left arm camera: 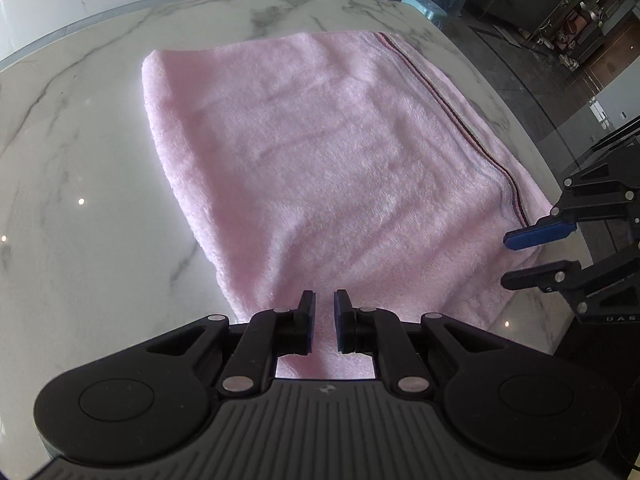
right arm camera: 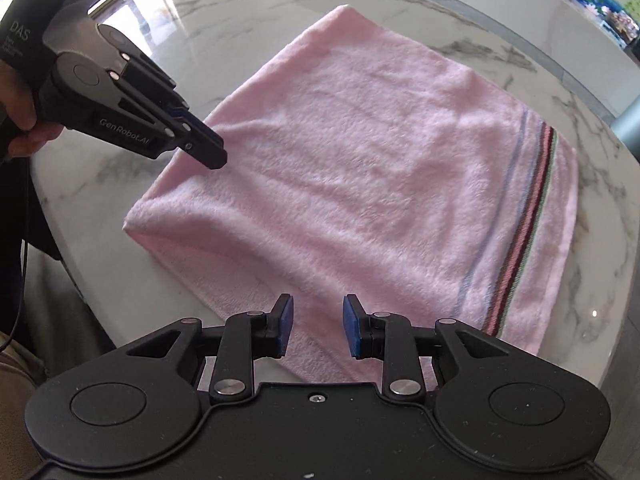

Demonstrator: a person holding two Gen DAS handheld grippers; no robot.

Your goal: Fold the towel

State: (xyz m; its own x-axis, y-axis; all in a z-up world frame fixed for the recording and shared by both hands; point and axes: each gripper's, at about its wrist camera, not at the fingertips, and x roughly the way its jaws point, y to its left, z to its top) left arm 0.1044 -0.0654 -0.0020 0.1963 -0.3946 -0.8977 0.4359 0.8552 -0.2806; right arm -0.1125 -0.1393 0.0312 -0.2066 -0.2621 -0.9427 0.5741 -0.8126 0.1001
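While pink towel (right arm camera: 360, 184) lies half-folded on marble table (left arm camera: 80, 200), hovering: left gripper (left arm camera: 324, 320) narrow, right gripper (right arm camera: 318, 330) wider, both empty. Next: pinch near edge.

Towel (left arm camera: 328, 168), pink: one, centre of table. Marble table (left arm camera: 80, 168): one. Grippers: two, the left gripper (left arm camera: 324, 320) at 6 o'clock, the right gripper (left arm camera: 520, 258) at 3 o'clock. Blue stool (left arm camera: 424, 6): one, 1 o'clock.

Bare marble table (left arm camera: 80, 160) around towel (left arm camera: 320, 160); left tongs (right arm camera: 214, 152) over near corner.
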